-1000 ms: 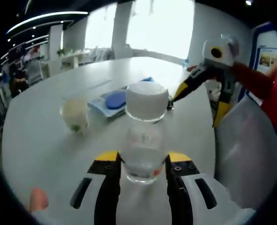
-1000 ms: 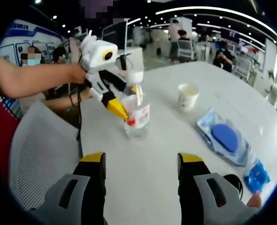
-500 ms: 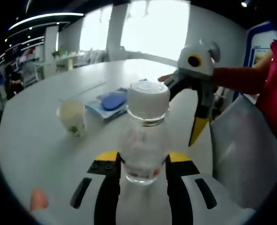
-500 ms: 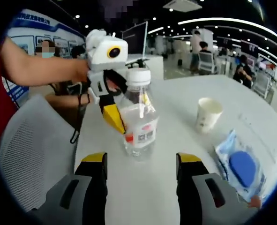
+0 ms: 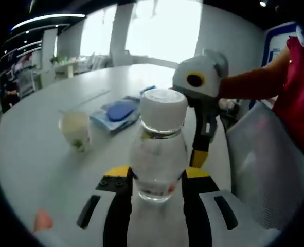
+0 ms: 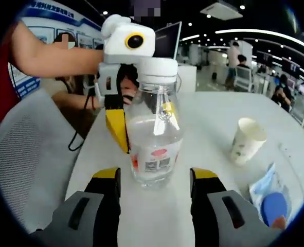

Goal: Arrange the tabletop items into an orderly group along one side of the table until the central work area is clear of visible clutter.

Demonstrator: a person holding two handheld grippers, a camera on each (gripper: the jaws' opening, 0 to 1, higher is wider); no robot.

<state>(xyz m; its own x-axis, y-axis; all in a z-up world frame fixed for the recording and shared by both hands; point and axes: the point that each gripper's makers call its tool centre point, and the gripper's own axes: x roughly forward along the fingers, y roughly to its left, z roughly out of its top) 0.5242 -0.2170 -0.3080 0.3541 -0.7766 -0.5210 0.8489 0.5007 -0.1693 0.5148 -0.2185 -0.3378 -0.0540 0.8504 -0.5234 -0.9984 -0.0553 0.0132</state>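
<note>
Early in the tidying. Left hand-held gripper (image 5: 157,180) clenched on a water bottle (image 5: 158,149) near the desk (image 5: 33,149) edge; right hand-held gripper (image 6: 153,177) released. Paper cup (image 6: 247,140) and blue packet (image 5: 118,110) left, mid-desk.

Open-plan office, rows of desks (image 6: 275,77), office chairs (image 6: 242,77), ceiling strip lights (image 6: 254,32)

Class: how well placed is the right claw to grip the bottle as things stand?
Probably well placed. The right claw is open, the bottle stands upright just ahead between its jaws, and nothing lies between them. But the left claw already clamps the bottle, so they may crowd each other.
</note>
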